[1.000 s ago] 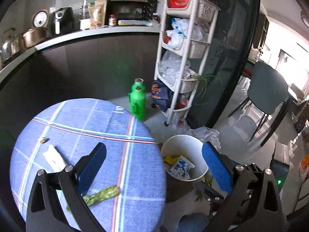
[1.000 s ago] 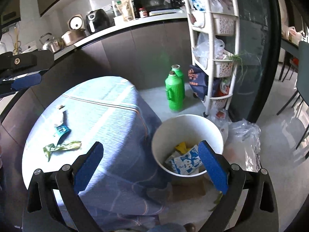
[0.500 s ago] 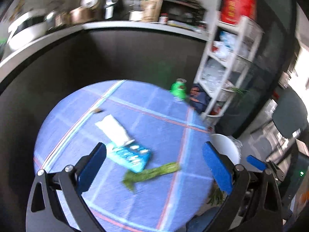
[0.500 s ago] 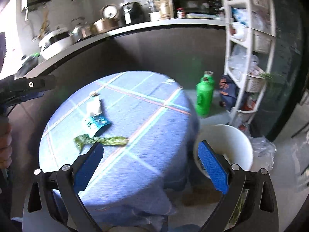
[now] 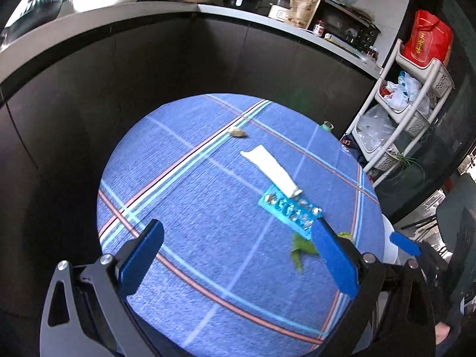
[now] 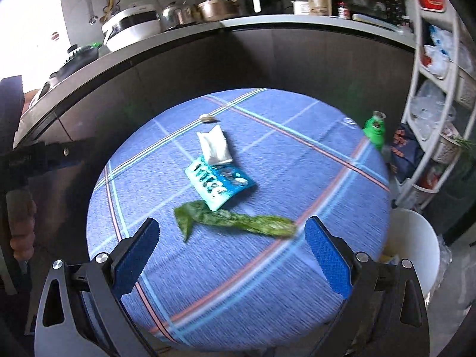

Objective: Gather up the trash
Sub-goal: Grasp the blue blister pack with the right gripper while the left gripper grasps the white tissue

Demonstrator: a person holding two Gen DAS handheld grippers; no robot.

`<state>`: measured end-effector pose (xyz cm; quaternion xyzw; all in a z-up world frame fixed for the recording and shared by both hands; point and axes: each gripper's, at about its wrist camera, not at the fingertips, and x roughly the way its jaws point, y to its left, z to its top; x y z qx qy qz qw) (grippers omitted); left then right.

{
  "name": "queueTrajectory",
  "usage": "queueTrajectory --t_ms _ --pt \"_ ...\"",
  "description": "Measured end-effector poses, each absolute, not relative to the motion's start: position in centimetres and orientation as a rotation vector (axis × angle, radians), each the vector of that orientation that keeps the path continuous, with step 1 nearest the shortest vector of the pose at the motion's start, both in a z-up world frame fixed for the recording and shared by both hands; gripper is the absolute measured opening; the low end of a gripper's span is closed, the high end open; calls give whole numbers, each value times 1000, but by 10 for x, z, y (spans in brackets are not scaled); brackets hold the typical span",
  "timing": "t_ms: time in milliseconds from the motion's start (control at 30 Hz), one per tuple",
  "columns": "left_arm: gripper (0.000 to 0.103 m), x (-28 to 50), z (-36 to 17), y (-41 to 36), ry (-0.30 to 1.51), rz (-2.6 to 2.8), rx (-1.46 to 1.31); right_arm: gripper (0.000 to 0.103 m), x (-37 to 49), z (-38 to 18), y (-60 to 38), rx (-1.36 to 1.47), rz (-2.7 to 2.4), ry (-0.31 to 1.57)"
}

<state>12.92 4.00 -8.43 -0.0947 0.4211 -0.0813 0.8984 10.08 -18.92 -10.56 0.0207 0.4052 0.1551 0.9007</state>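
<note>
On the round blue plaid table (image 6: 267,282) lie a green leaf (image 6: 235,221), a teal blister pack (image 6: 220,183), a white squeezed tube (image 6: 215,145) and a small beige scrap (image 6: 206,117). My right gripper (image 6: 232,255) is open and empty, just short of the leaf. My left gripper (image 5: 238,255) is open and empty over the table; its right finger hides part of the leaf (image 5: 300,248). The blister pack (image 5: 290,209), tube (image 5: 270,168) and scrap (image 5: 237,131) lie ahead of it. The white trash bin (image 6: 413,253) stands on the floor right of the table.
A dark counter (image 6: 238,26) with appliances curves behind the table. A white shelf rack (image 6: 431,104) stands at right with a green bottle (image 6: 375,129) beside it. The right gripper's finger shows in the left wrist view (image 5: 404,244).
Both grippers have swung left from the bin toward the table. The trash on the table now lies directly in front of them. Both stay open.
</note>
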Motion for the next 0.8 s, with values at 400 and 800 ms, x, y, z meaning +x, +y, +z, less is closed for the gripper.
queueTrajectory --t_ms 400,800 --pt "98 154 -110 71 921 -189 -247 87 184 -132 -139 -137 510 959" --pt "87 194 -136 66 1014 -250 -275 78 230 -168 -124 -324 639 1052"
